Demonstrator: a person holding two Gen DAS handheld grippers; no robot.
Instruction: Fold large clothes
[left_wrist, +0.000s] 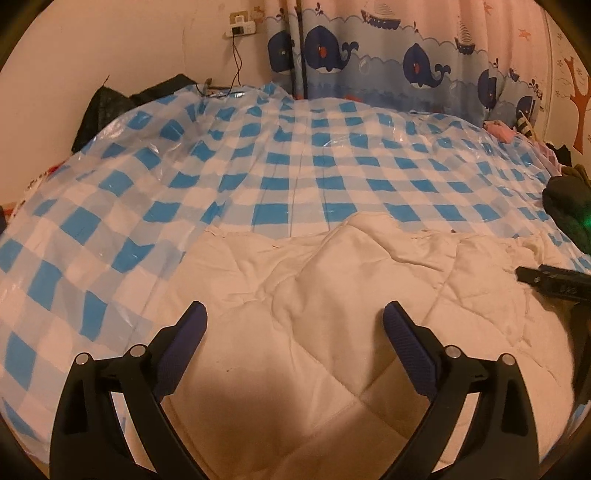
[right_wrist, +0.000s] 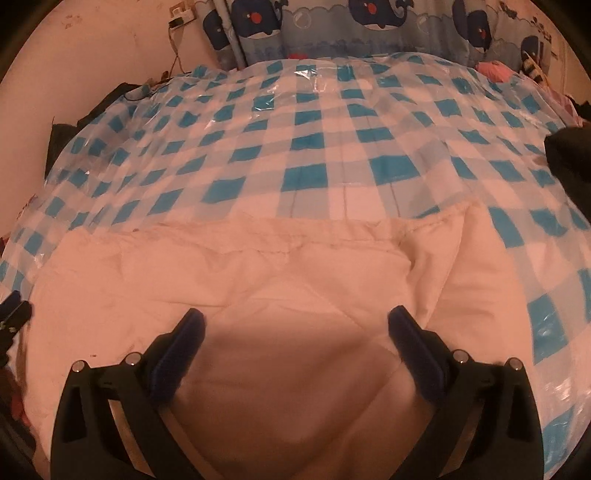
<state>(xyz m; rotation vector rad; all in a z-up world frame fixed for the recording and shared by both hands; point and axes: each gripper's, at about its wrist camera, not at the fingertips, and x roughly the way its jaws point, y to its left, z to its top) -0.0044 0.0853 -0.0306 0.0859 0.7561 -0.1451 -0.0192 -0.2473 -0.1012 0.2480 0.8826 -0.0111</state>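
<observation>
Left tool (left_wrist: 295, 321) and right tool (right_wrist: 296, 326) both spread wide with nothing pinched, hovering over the cream quilted garment (left_wrist: 332, 295) lying at the bed's near edge on the blue-checked plastic sheet (left_wrist: 258, 166).

Dim warm light, soft focus, fisheye-bent edges, dark vignette.

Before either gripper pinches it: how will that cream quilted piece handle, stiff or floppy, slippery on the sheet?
The cream quilted garment is probably floppy: it lies in soft creases and folds. Likely puffy and light for its bulk, judging by the stitched padded panels. It may slide easily, since it rests on a glossy checked plastic sheet. Both the left gripper and right gripper are open above it.
</observation>
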